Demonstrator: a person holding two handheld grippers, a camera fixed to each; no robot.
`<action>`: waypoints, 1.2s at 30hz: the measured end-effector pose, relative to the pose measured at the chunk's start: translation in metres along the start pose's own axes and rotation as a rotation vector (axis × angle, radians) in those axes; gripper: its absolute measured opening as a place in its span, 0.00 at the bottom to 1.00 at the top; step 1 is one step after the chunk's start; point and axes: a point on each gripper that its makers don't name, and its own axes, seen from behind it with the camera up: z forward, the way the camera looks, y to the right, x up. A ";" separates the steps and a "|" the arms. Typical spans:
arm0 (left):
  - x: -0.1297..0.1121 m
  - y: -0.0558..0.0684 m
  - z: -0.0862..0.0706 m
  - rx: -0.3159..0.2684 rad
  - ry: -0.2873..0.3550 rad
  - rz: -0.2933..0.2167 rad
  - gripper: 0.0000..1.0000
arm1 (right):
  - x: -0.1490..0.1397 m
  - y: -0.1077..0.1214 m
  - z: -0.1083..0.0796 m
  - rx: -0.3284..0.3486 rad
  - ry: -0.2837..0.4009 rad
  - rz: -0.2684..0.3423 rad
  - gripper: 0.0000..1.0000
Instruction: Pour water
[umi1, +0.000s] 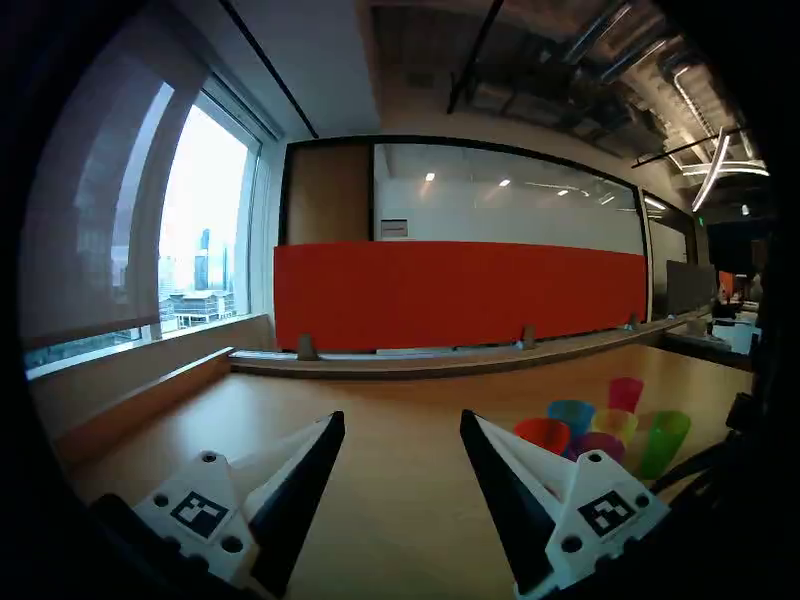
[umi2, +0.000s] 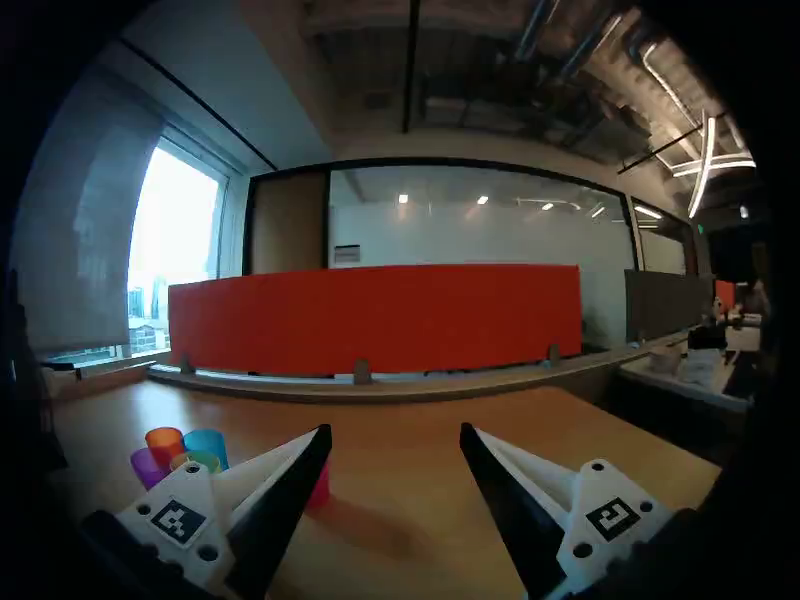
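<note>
As things stand: I judge the pour not yet begun, and I have nothing in hand.
Left gripper (umi1: 401, 416): jaws wide apart and empty, held above the table (umi1: 400, 490).
Right gripper (umi2: 395, 430): jaws equally wide and empty, over bare wood.
Cups (umi1: 600, 425): a tight cluster of coloured tumblers standing upright on the table, off to the right of my left gripper. In the right gripper view the cups (umi2: 190, 450) sit low on the left, partly behind that gripper's finger.
Contents: I cannot tell which cup, if any, holds water.
Handling: they look like thin translucent plastic. I expect them to be light, easy to tip, smooth enough to slip, and likely to buckle under a hard squeeze. A filled one would slosh.
Hold: mid-wall, below the rim, one finger on each side. The green cup (umi1: 665, 440) at the cluster's edge looks easiest to reach.
Risk: the cups stand so close that an entering finger could knock a neighbour.
</note>
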 end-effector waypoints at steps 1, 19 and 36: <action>0.003 0.001 0.000 -0.002 0.000 0.001 0.85 | 0.004 0.000 0.000 0.001 -0.001 0.000 0.99; 0.065 -0.003 0.003 -0.029 -0.021 -0.014 0.85 | 0.070 -0.015 0.004 0.045 -0.021 -0.038 0.99; 0.113 0.005 0.013 -0.084 -0.007 -0.009 0.85 | 0.121 -0.023 0.012 0.069 -0.014 -0.046 0.99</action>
